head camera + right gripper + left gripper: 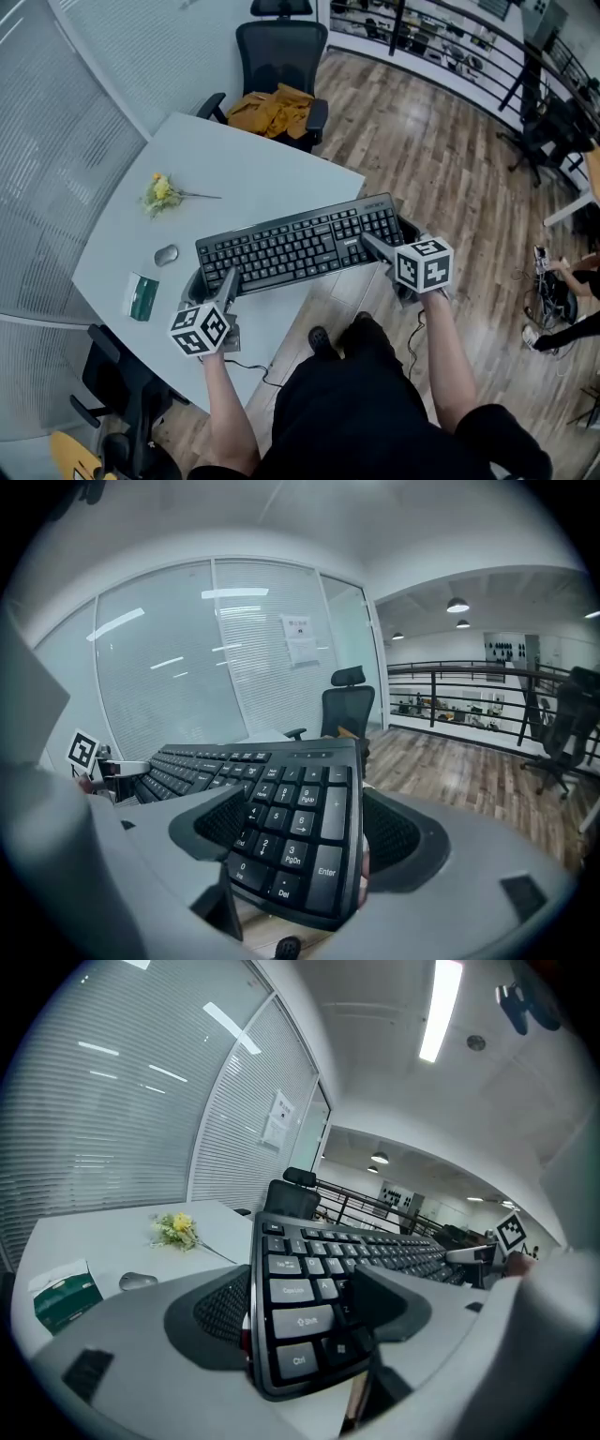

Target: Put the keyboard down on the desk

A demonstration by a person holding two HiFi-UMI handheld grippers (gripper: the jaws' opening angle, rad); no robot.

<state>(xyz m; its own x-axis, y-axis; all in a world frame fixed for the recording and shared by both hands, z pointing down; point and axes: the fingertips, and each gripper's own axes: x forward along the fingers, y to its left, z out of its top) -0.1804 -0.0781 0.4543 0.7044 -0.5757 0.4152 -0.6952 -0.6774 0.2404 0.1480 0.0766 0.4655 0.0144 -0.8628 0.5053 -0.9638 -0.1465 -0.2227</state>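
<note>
A black keyboard point(300, 246) is held by its two ends, partly over the white desk point(234, 164) and partly past its front edge above the floor. My left gripper point(214, 287) is shut on the keyboard's left end; in the left gripper view the jaws clamp the Ctrl and Shift corner of the keyboard point(298, 1321). My right gripper point(379, 247) is shut on the numpad end, and the right gripper view shows the keyboard point(291, 832) pinched between both pads. The keyboard looks lifted off the desk, tilted slightly.
On the desk lie a small yellow flower sprig point(161, 192), a grey mouse point(166, 254) and a green box point(142, 296). A black office chair point(277, 56) with an orange cloth point(272, 111) stands behind the desk. Glass walls run along the left.
</note>
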